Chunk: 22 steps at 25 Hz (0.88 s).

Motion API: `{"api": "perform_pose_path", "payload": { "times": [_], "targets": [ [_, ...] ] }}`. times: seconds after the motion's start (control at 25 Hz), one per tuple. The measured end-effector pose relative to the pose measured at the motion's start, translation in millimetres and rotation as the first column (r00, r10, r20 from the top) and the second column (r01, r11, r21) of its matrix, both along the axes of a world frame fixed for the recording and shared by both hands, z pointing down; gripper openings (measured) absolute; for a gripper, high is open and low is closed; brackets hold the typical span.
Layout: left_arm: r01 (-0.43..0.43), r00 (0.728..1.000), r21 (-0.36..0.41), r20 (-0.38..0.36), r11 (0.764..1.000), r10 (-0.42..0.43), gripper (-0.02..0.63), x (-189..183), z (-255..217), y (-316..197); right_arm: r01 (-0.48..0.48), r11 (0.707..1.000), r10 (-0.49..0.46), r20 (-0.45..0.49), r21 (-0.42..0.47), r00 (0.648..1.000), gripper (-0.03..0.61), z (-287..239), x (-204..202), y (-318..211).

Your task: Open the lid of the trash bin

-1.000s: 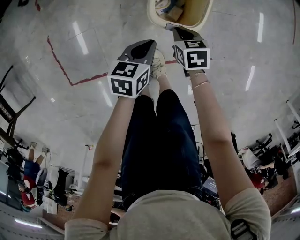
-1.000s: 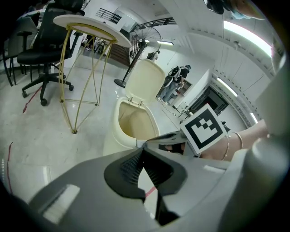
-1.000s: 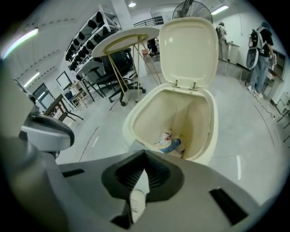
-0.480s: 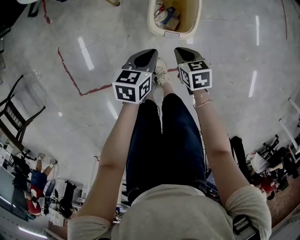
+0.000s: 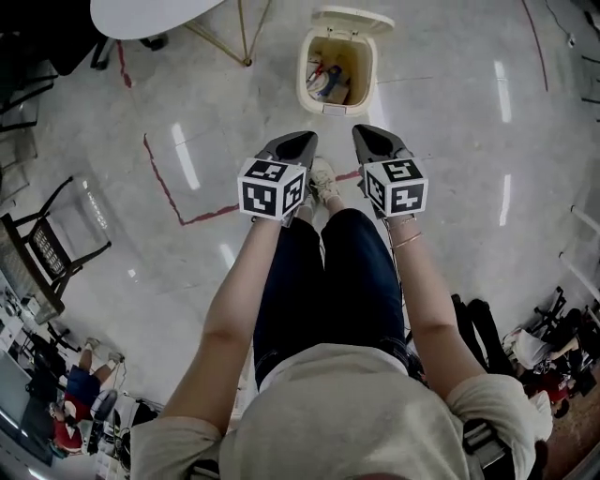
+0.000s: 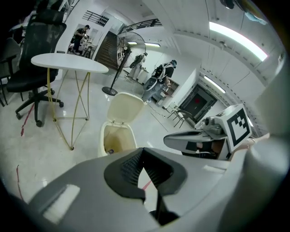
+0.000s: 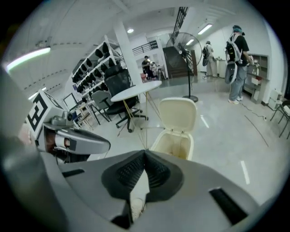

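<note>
Head view: the trash bin (image 5: 337, 70) stands on the floor ahead, well apart from both grippers. Its lid (image 5: 354, 19) is up.

Left gripper view: the left gripper (image 6: 142, 152) has its jaws pressed together on nothing.

Right gripper view: the right gripper (image 7: 145, 154) is the same.

The job looks done, so keep the 2 grippers back.

Beige tee (image 5: 349, 412), dark jeans (image 5: 328, 281); grey tools (image 5: 304, 141) (image 5: 367, 133), black-white marker cubes (image 5: 272, 187).

Glossy pale floor (image 5: 469, 141), red tape line (image 5: 164, 178); white round table (image 6: 68, 62), black chair (image 6: 38, 41), probably fan (image 6: 131, 45).
</note>
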<state>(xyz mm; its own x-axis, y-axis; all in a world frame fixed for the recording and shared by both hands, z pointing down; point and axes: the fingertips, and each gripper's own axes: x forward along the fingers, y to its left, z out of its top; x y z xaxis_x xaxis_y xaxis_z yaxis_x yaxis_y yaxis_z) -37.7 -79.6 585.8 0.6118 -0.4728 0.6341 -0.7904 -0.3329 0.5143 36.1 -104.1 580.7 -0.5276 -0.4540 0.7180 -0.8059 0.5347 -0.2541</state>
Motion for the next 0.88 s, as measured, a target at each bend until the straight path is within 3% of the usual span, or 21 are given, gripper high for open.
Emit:
{"api": "perform_pose_path", "payload": {
  "times": [0.4,0.6,0.88],
  "targets": [
    [-0.042,0.996,0.116,-0.078,0.992,0.051,0.009,15.4,-108.3,6.1,-0.121,0.986,0.106,0.121,0.119,0.987,0.006,-119.8,1.6,-15.7],
    [-0.082,0.995,0.194,-0.033,0.977,0.09,0.009,13.7,-147.4,10.1,-0.157,0.973,0.126,0.182,0.169,0.975,0.006,-171.0,5.0,-12.5],
    [-0.007,0.996,0.3,-0.078,0.954,0.032,0.009,6.5,-209.8,-7.6,-0.144,0.934,0.09,0.174,0.328,0.981,0.006,-235.3,9.2,-5.5]
  ]
}}
